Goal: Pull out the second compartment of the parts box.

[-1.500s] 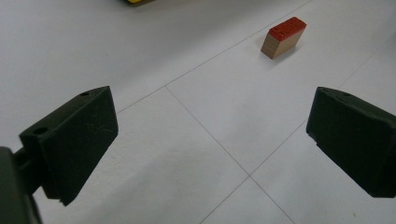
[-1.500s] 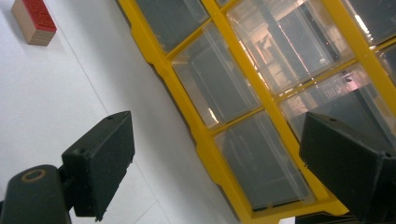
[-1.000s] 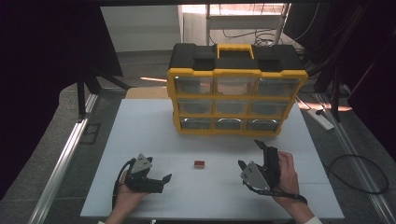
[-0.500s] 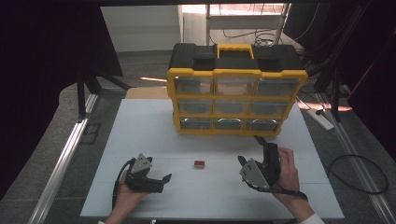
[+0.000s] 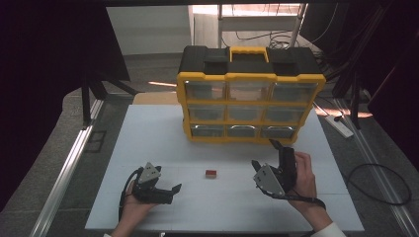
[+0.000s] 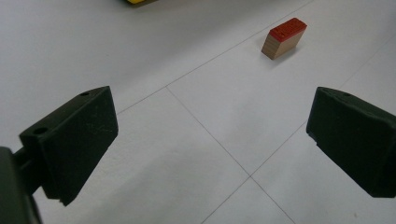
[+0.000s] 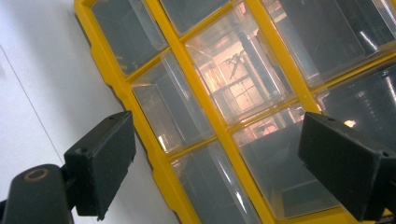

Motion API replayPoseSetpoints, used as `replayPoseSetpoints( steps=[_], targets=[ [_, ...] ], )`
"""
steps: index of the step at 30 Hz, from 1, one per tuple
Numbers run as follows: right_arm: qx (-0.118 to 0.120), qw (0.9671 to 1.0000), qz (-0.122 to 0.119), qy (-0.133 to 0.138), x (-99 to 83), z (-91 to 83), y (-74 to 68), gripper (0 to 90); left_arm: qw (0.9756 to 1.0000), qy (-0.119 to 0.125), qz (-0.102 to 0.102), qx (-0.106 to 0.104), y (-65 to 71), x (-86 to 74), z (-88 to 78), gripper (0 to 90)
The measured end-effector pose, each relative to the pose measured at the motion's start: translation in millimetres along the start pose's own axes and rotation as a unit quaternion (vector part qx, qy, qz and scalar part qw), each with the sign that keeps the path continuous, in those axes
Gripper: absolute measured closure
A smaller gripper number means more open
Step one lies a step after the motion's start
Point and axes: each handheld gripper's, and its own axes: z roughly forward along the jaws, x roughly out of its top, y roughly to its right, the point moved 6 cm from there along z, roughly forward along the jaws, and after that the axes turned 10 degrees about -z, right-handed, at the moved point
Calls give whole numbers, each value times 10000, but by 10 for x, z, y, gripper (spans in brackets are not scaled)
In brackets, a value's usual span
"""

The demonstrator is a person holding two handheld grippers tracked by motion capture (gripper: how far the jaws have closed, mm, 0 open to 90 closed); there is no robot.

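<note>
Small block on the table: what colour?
Red top over pale tan, wood-like sides; the small block shows best in the left gripper view.

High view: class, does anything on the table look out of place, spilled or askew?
Only a little. The small red-topped block lies alone on the white table, apart from the drawer cabinet, whose drawers look shut. Nothing is spilled or visibly damaged.

High view: fixed overhead at the person's side, facing forward and down over the whole counter [image 5: 148, 143]. Left gripper view: low, close over the counter, facing the block [image 6: 284, 38], also seen from above. Right gripper view: tilted, close to the organizer [image 7: 154, 140] drawers, shared with the high view.
</note>
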Motion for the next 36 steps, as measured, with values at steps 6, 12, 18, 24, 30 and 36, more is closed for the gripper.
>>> replayPoseSetpoints(
  steps=[6,12,18,24,30,36],
  targets=[
    [-41,10000,-8,0,14,19,33,118,10000,0,-2,-1,1,0,1,21],
    [-95,9999,-41,-15,24,27,71,118,10000,0,-1,2,2,-1,1,22],
    [-149,9999,-21,-4,31,36,137,121,10000,1,-4,7,-1,0,2,21],
    [-214,9998,-38,38,67,46,183,122,10000,5,1,6,1,1,-1,22],
    [-253,9997,-47,46,78,66,224,123,10000,24,-13,-6,-3,4,-4,21],
    [-301,9995,-48,70,92,101,279,126,10000,32,-2,-3,1,4,-5,22]
  ],
)
